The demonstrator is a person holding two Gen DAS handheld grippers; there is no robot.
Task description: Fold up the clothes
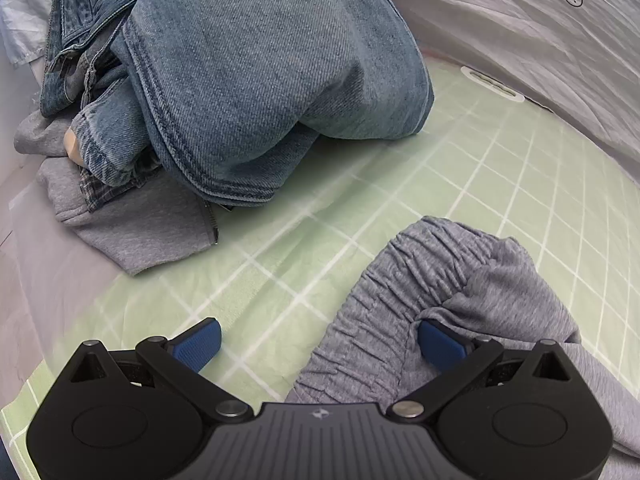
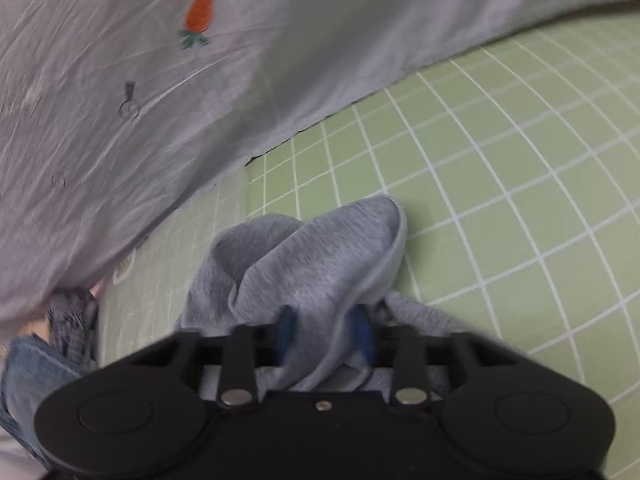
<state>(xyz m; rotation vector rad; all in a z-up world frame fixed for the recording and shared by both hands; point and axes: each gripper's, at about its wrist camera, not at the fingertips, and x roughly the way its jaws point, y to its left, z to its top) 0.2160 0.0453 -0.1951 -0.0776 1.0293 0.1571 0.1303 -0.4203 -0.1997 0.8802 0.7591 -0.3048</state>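
A grey jersey garment with a gathered elastic band lies crumpled on the green checked sheet. My left gripper stands open wide just above the sheet. Its right pad rests against a fold of the garment, and its left pad is over bare sheet. In the right wrist view the same grey garment bunches up in front of my right gripper. That gripper is shut on a fold of it, with cloth pinched between the blue pads.
A heap of blue jeans lies on a grey zip hoodie and a plaid piece at the left. A pale quilt with a carrot print borders the sheet at the back. The jeans show at lower left.
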